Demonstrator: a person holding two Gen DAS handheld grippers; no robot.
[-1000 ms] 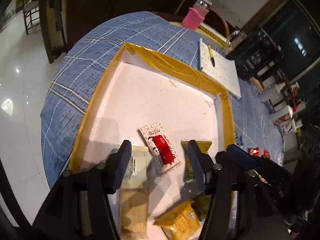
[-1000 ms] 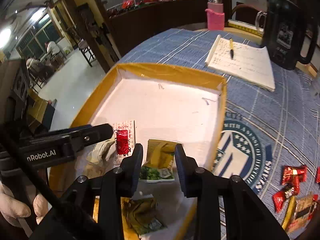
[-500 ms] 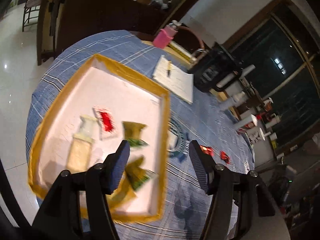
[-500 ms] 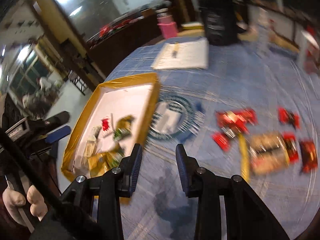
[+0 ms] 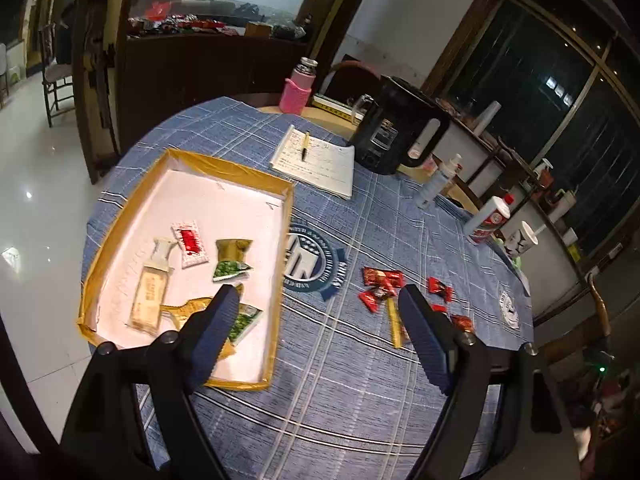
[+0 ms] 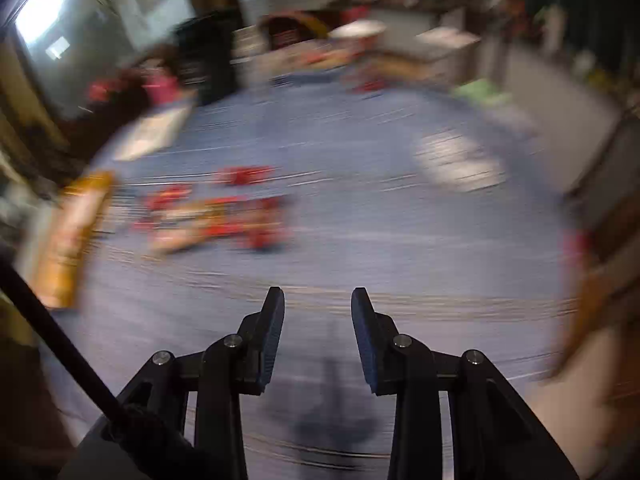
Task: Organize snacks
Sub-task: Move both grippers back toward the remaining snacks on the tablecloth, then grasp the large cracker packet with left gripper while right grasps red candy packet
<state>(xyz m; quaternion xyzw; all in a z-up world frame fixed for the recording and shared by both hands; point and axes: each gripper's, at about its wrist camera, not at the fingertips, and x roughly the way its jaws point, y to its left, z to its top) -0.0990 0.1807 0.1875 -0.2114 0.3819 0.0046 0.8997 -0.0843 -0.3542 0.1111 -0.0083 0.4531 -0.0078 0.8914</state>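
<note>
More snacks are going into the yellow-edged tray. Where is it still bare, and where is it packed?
The tray is bare across its far half, between the far yellow wall and the red-and-white packet. The near half is crowded: tan bar, green-and-gold packets and a yellow packet lie close together there.

The blue tablecloth point(image 5: 340, 380) lies bare in front of the tray point(image 5: 280, 280) and the red candy wrappers point(image 5: 384, 284) — open passage there. The tray's far half is clear white floor; its near half is crowded with packets point(image 5: 150, 296). Beyond, the notepad point(image 5: 316, 160), black kettle point(image 5: 390, 140), pink bottle point(image 5: 298, 92) and white bottles point(image 5: 438, 180) wall off the far edge — tall obstacles.
</note>
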